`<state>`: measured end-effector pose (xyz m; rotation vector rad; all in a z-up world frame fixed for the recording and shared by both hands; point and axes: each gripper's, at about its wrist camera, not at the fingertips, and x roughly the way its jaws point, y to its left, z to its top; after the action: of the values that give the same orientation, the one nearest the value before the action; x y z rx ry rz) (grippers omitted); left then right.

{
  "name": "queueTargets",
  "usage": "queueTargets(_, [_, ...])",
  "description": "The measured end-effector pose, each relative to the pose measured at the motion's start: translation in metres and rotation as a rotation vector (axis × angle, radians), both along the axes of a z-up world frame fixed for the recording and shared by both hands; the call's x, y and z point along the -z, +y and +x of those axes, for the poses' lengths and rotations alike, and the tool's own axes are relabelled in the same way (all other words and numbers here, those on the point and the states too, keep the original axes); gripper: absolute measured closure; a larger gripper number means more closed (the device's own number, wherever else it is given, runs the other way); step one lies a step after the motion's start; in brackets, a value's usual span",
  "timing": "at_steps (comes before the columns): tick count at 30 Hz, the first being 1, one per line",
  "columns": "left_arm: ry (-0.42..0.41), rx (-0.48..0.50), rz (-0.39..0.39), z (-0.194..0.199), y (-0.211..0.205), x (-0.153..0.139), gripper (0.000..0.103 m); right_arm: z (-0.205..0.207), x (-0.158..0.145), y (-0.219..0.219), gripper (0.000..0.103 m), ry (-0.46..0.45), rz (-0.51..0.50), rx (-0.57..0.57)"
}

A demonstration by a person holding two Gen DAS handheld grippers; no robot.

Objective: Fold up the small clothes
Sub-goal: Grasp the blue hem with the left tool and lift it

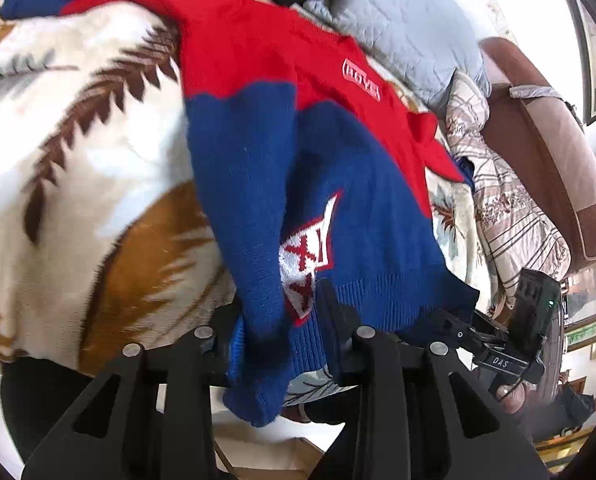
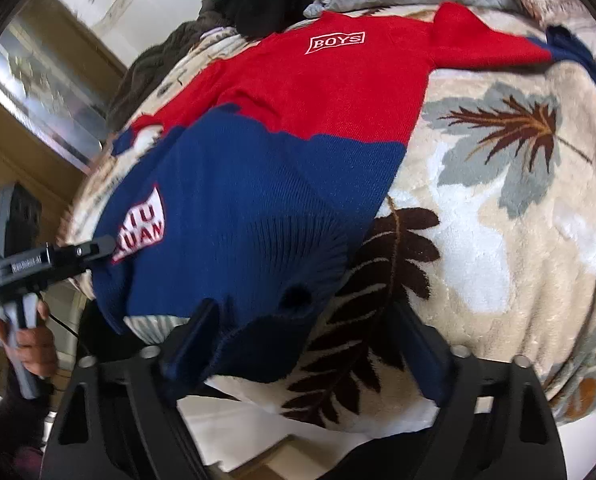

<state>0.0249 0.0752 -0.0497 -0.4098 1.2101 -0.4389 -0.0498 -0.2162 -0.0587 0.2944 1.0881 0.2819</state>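
Right, w/ the small red-and-blue knit sweater (image 2: 257, 140) lying face-up on the leaf-print fleece blanket (image 2: 498, 240), we clench the left gripper (image 1: 281, 320) on its blue hem, right gripper (image 2: 306, 320) spread wide over the hem's other end, & should pinch there before lifting evenly.

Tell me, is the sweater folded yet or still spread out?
Mostly spread: the sweater lies flat on the blanket, one sleeve outstretched; only its hem is bunched.
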Motion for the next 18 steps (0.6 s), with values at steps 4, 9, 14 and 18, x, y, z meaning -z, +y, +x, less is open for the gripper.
queueTargets(4, [-0.006, -0.025, 0.016, 0.001, 0.002, -0.006, 0.095, -0.006, -0.006, -0.004, 0.098, -0.02, 0.015, -0.016])
queueTargets(9, [-0.07, -0.065, 0.039, -0.015, 0.031, -0.039, 0.095, -0.04, -0.052, -0.002, 0.1, -0.202, 0.018, -0.126])
queueTargets(14, [-0.001, -0.097, 0.079, -0.022, 0.061, -0.023, 0.095, -0.081, -0.034, 0.021, 0.099, -0.078, -0.062, -0.327])
queueTargets(18, [0.046, -0.106, 0.047, -0.02, 0.067, -0.009, 0.095, -0.078, -0.02, 0.007, 0.095, -0.024, -0.088, -0.269])
